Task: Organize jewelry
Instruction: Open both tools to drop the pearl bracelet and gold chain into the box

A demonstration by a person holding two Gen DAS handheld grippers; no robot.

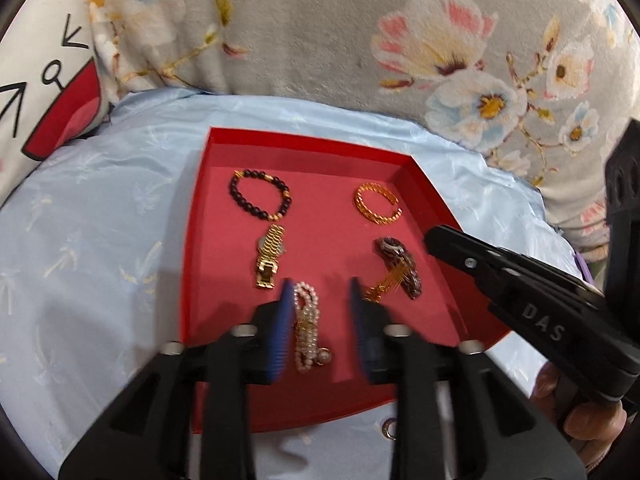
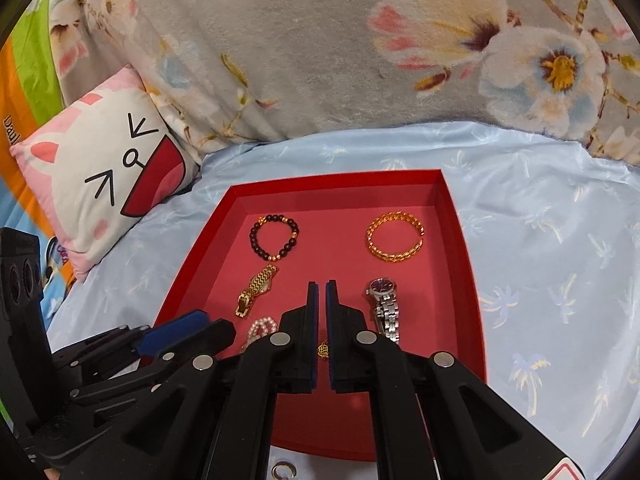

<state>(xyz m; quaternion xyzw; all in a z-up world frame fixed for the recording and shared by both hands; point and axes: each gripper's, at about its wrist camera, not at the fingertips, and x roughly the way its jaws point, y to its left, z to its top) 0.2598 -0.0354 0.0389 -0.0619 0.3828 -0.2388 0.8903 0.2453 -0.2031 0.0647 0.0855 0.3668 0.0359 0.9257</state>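
A red tray [image 1: 304, 144] [image 2: 460, 240] on the blue bedsheet holds a dark bead bracelet [image 1: 259, 194] [image 2: 274, 241], a gold bangle [image 1: 377, 203] [image 2: 395, 237], a gold watch [image 1: 270, 255] [image 2: 256, 289], a silver watch [image 2: 384, 309] and a pearl bracelet [image 1: 308, 326] [image 2: 260, 330]. My left gripper [image 1: 320, 320] is open, its fingers either side of the pearl bracelet. My right gripper [image 2: 322, 312] is shut on a thin gold chain with a pendant [image 2: 322, 350], hanging over the tray. In the left wrist view the chain [image 1: 384, 282] blurs across the silver watch.
A floral grey blanket [image 1: 320, 32] [image 2: 300, 48] lies behind the tray. A cat-face cushion [image 2: 104, 168] [image 1: 44, 80] sits at the left. A small silver ring [image 1: 389, 429] [image 2: 283, 471] lies on the sheet by the tray's near edge.
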